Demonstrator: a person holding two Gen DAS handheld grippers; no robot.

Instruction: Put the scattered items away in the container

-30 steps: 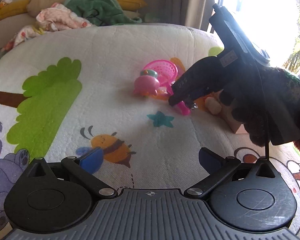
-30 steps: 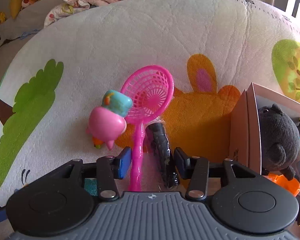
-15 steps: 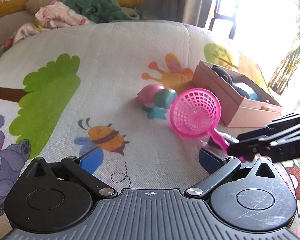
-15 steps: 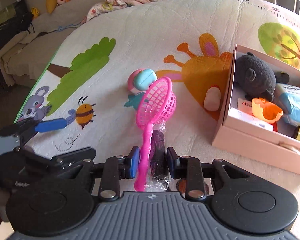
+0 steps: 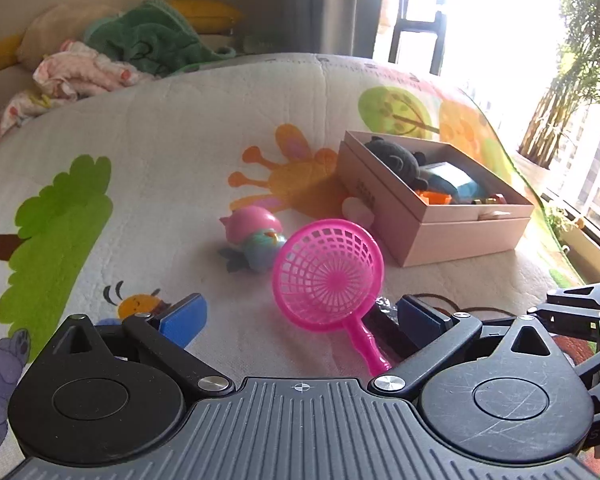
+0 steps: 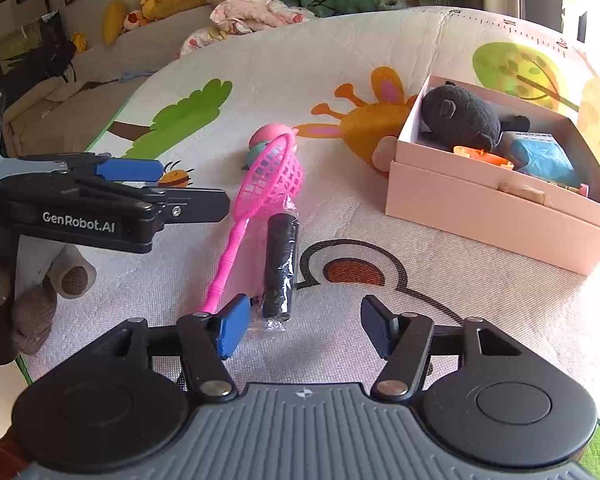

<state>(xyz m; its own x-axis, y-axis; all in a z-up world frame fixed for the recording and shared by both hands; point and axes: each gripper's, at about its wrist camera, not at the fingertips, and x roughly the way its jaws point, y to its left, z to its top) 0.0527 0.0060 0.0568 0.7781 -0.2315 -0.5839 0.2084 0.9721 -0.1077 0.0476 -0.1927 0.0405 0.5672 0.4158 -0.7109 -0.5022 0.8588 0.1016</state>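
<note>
Right tool (image 6: 306, 326) opening, empty; black roll (image 6: 279, 268) beside left pad.

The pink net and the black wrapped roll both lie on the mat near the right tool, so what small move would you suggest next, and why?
Probably shift the right tool slightly left and close on the black wrapped roll. Its jaws are opening with nothing between them, the roll's near end lies just ahead by the left pad, and the pink box has room.
</note>
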